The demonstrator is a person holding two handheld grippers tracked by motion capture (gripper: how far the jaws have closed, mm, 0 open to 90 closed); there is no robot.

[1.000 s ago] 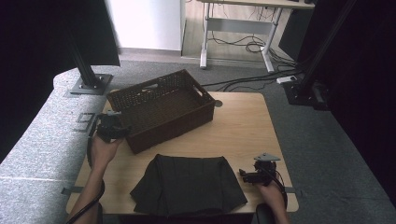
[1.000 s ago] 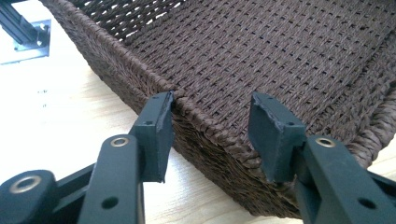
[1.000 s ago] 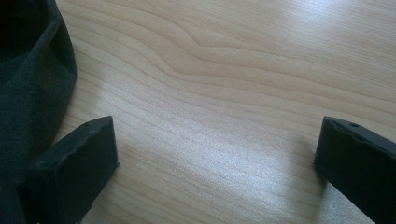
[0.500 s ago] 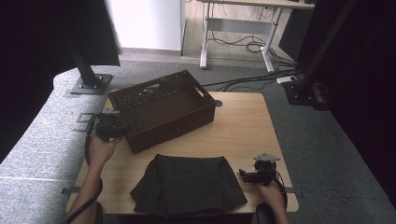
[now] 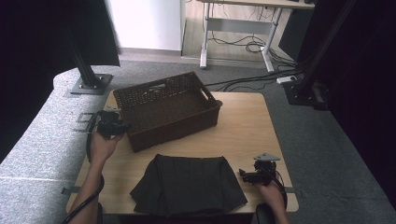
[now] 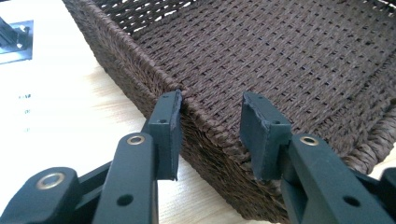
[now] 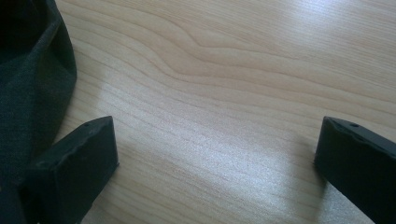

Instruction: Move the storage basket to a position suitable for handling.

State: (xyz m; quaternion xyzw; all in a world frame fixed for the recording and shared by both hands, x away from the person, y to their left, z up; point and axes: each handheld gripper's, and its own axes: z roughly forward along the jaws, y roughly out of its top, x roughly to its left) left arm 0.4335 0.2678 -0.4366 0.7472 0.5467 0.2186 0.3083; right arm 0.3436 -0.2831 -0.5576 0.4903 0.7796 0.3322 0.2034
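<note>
High view: empty brown wicker basket (image 5: 167, 110)

We see our right gripper (image 7: 215, 149) low over the pale wooden tabletop (image 7: 233, 70), its two black jaws spread wide with bare wood between them. The folded edge of a dark cloth (image 7: 28, 88) lies just beside the left jaw.

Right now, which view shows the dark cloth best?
The high view: the whole dark cloth lies flat on the table, in front of the basket. The right gripper view catches just its edge beside one open jaw. The left gripper view looks at the basket's rim.
</note>
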